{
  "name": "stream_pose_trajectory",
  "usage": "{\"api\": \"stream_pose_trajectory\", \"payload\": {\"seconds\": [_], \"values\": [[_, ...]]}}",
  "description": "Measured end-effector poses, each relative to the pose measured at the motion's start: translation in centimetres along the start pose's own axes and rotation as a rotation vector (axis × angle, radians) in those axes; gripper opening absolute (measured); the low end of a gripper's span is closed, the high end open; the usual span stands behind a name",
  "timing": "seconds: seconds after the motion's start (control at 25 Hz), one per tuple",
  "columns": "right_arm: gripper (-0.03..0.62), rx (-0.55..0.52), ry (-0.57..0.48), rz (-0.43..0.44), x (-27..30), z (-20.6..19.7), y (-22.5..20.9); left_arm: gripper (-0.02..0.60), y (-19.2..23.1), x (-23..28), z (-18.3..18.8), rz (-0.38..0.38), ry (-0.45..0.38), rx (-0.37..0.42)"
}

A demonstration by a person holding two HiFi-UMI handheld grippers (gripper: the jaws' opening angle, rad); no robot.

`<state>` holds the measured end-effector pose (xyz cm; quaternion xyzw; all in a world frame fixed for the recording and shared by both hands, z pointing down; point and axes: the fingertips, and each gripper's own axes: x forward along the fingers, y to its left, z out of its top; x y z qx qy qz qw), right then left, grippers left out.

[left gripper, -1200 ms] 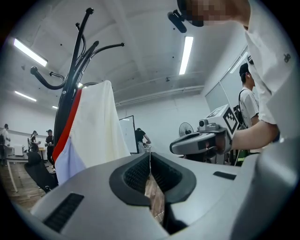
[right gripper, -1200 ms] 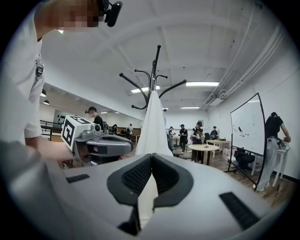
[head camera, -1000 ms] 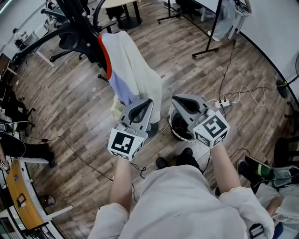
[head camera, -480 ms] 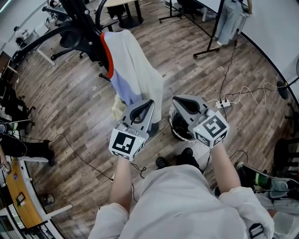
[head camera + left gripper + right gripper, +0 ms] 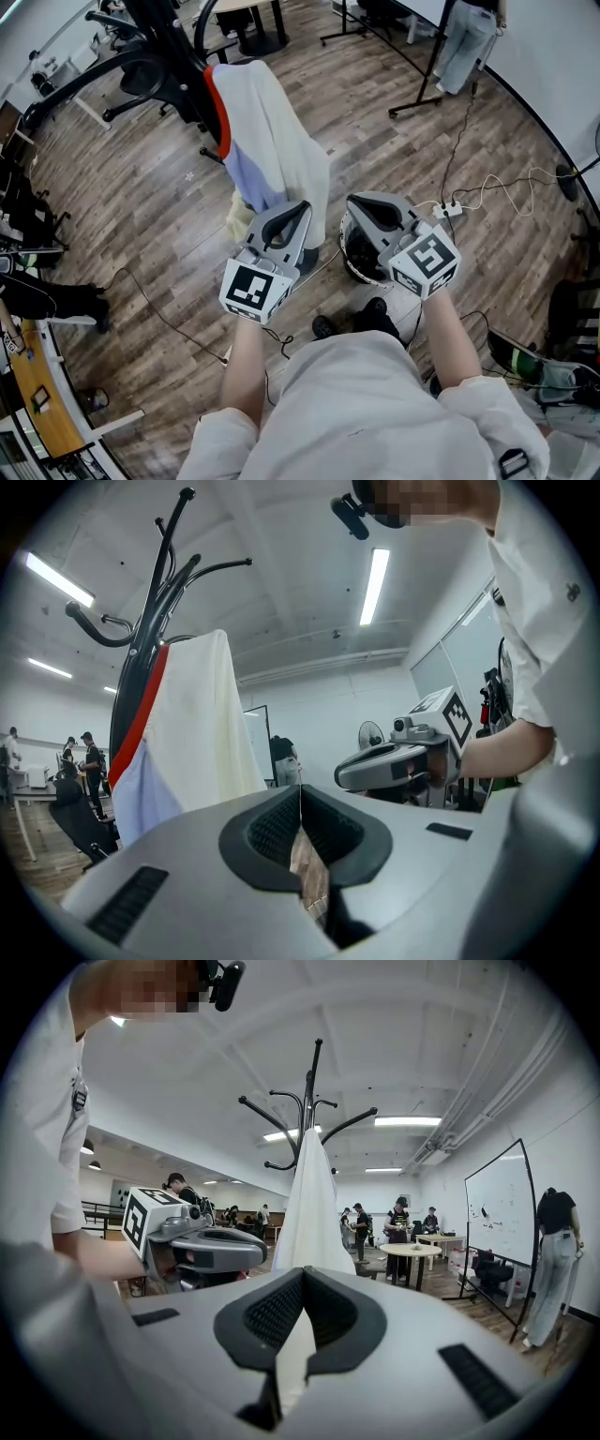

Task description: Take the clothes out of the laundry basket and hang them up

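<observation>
One camera sits high on the person's head and looks steeply down at the wood floor point(image 5: 141, 216). The left claw point(image 5: 302, 206) and right claw point(image 5: 352, 201) sit just below centre, close to the lens, and the draped garment point(image 5: 272, 141) on the coat stand point(image 5: 164, 42) lies toward 11 o'clock.

The left claw's camera sits tight behind its own jaws and faces level, with the garment point(image 5: 202, 733) at 9 o'clock and the right claw point(image 5: 342, 776) at 3. The right claw's camera is mounted likewise, with the garment point(image 5: 309, 1204) at 12 and the left claw point(image 5: 261, 1246) at 9.

All three views share the garment and coat stand.
</observation>
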<state>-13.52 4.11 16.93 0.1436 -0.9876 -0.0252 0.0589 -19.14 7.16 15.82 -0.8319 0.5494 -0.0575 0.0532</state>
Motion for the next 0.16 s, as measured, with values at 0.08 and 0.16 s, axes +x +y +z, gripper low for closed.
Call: {"api": "stream_pose_trajectory", "payload": {"seconds": [0.08, 0.16], "values": [[0.006, 0.002, 0.002, 0.000, 0.11, 0.01, -0.08, 0.021, 0.07, 0.07, -0.05, -0.003, 0.003, -0.004], [0.006, 0.005, 0.005, -0.004, 0.20, 0.08, -0.25, 0.021, 0.15, 0.18, -0.08, -0.007, 0.007, -0.006]]}}
